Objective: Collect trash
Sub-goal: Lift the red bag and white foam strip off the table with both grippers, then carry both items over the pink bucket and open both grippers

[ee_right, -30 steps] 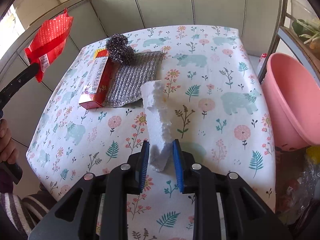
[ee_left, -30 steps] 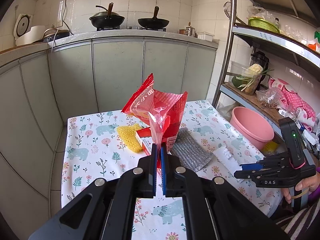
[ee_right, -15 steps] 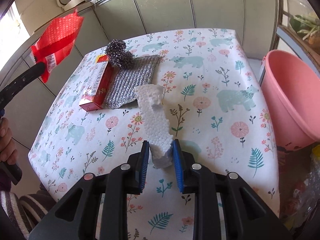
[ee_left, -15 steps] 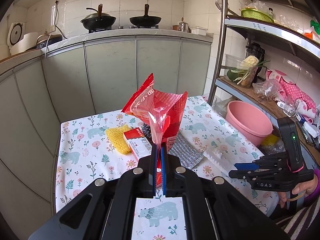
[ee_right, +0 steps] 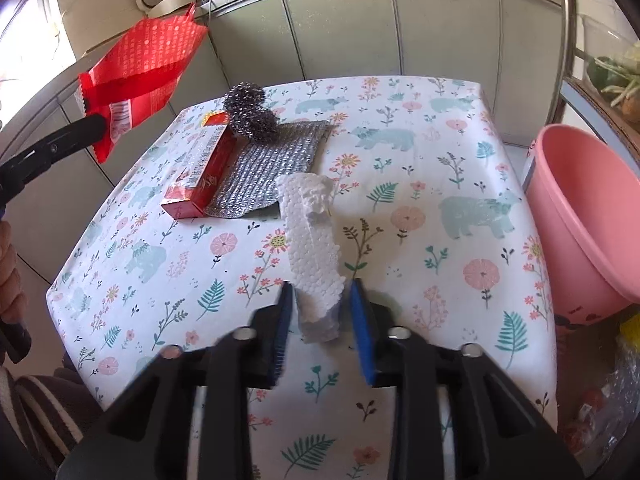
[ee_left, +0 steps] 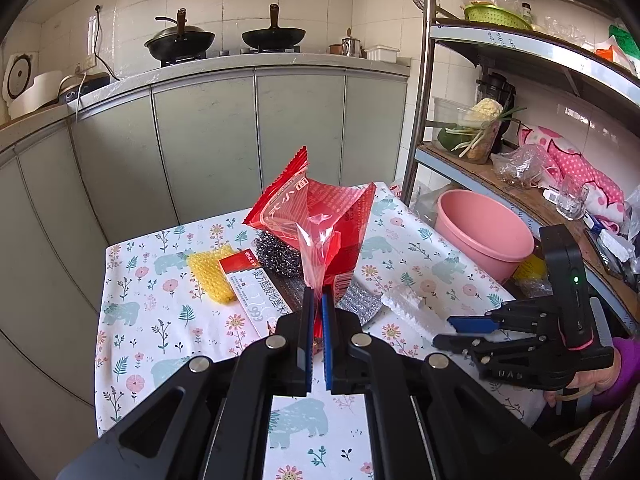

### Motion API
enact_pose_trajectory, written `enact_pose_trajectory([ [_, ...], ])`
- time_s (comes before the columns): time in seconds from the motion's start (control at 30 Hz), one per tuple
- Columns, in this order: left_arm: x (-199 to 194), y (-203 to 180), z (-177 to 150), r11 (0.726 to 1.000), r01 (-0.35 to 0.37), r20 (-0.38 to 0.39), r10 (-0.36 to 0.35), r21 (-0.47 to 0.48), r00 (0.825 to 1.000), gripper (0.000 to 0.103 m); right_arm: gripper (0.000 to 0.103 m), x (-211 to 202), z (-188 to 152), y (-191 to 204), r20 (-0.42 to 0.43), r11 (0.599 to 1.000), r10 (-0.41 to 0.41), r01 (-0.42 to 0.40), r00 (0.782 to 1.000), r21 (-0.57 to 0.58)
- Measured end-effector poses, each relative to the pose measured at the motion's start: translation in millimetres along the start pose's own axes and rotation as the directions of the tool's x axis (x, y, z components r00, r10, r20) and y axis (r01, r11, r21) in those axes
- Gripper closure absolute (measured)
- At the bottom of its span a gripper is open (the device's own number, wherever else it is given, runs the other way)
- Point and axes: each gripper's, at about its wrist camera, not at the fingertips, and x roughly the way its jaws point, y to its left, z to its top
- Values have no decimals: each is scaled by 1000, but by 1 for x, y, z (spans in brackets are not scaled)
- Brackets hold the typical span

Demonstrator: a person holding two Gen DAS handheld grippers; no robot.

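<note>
- The left hand-held gripper [ee_left: 316,300] is clamped on a crinkled red plastic snack wrapper [ee_left: 320,216], which stands in mid-frame above the table [ee_left: 136,320] with its floral cloth;
- The right hand-held gripper [ee_right: 322,300] has its blue pads either side of a long white foam strip [ee_right: 312,236], lower centre of its frame; a slight gap shows at each pad, so a firm grip cannot be told;
- A red cardboard box [ee_right: 200,184], silver mesh cloth [ee_right: 268,168] and steel scourer [ee_right: 250,114] lie upper left; a pink plastic basin [ee_right: 588,216] sits at right.

Your left wrist view looks across the tabletop [ee_left: 132,312] toward the cabinets; your right looks steeply down, close in. Both share the pink basin [ee_left: 484,232] and the red box [ee_right: 200,184].
</note>
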Motion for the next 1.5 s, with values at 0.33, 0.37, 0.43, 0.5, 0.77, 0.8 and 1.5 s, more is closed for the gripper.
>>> enact_pose_trajectory([
  [0.33,26,-40,17,992,100,-16,-99,72,995,100,79,-63,5,-47,149,989,-91,72,985,127],
  [0.37,31,-48,21,989,122,-13,-122,85,992,100,79,-71,7,-58,158,983,-125,100,979,155],
  [0.43,42,-65,31,979,172,-8,-172,110,985,100,79,-86,11,-79,177,967,-192,155,965,204],
  [0.5,52,-84,43,967,218,-2,-220,131,976,100,79,-95,15,-98,175,948,-252,206,952,243],
  [0.77,113,-158,72,917,363,-71,-356,167,932,100,79,-97,26,-160,144,884,-339,263,930,387],
  [0.8,120,-164,74,913,372,-83,-363,166,928,100,79,-96,26,-164,141,879,-345,267,928,394],
  [1.5,207,-207,87,901,429,-206,-408,70,890,68,77,-59,32,-202,59,843,-401,343,914,415],
])
